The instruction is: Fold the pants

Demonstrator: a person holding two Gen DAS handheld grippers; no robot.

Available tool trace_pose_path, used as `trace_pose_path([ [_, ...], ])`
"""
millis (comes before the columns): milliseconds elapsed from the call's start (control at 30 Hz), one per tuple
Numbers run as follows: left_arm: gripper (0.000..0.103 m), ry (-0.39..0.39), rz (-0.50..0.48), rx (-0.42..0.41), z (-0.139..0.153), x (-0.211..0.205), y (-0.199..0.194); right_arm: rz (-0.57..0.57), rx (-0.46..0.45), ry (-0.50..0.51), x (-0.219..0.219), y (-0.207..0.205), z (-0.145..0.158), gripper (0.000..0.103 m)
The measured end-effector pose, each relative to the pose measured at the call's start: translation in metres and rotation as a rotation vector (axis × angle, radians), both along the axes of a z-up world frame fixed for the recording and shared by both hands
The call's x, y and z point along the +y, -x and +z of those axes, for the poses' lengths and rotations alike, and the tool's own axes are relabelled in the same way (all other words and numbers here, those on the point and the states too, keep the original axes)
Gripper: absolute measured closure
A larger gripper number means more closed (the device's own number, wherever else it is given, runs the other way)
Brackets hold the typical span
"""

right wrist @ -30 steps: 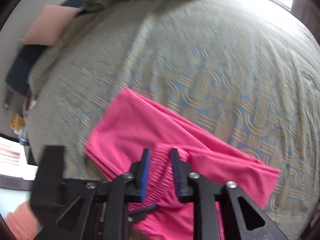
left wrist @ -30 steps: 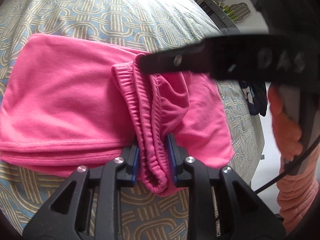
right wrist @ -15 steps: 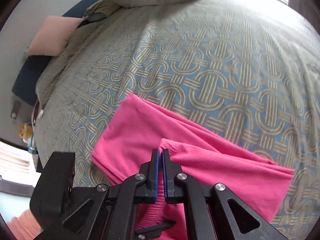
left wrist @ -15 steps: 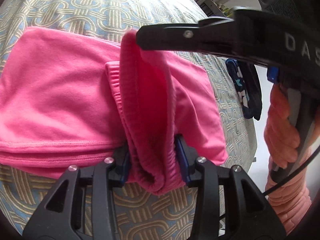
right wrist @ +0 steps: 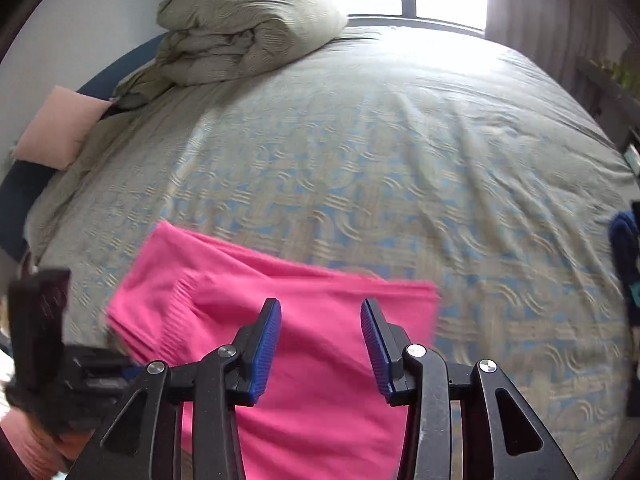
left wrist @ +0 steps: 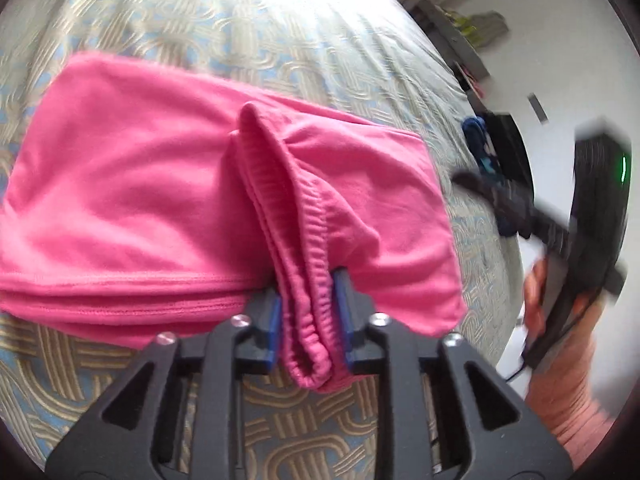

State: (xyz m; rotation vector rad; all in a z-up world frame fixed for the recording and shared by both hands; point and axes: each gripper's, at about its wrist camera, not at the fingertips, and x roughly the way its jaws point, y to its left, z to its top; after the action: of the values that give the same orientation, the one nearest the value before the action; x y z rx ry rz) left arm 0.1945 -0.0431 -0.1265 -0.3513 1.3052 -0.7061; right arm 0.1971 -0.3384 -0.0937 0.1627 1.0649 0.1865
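Now we see the right tongs [right wrist: 321,344] spread and opening with nothing between the pads, hovering above the pink pants [left wrist: 168,184]; half a second ago they were pressed together on the waistband's far end. The left tongs [left wrist: 307,316] still pinch the near end of the waistband [left wrist: 288,208], the pads closing on it. The pants lie folded on the bed [right wrist: 400,152] ahead of both tongs.

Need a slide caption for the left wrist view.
Left tongs closing on the ribbed waistband of folded pink pants on a patterned bedspread.
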Motion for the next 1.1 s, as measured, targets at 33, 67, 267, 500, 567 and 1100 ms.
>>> trace_pose_path([
  [33,0.067,0.028,0.014,0.029,-0.002,0.003,-0.004,-0.021,0.030,-0.025,-0.008,0.008,-0.007,0.061],
  [67,0.065,0.045,0.026,0.051,-0.003,0.004,-0.007,-0.028,0.059,-0.055,-0.016,0.014,-0.010,0.061],
  [267,0.085,-0.014,0.042,0.020,0.000,-0.011,-0.017,-0.053,0.093,-0.138,-0.036,0.049,-0.018,0.061],
  [500,0.089,-0.087,0.002,-0.173,0.045,-0.023,-0.005,-0.100,0.086,-0.114,-0.038,0.065,-0.023,0.061],
  [567,0.089,-0.113,-0.036,-0.237,0.062,-0.028,-0.004,-0.115,0.084,-0.115,-0.038,0.067,-0.023,0.061],
  [1100,0.089,-0.371,-0.068,-0.378,0.100,0.036,-0.046,-0.051,0.040,-0.129,-0.013,0.065,-0.008,0.049],
])
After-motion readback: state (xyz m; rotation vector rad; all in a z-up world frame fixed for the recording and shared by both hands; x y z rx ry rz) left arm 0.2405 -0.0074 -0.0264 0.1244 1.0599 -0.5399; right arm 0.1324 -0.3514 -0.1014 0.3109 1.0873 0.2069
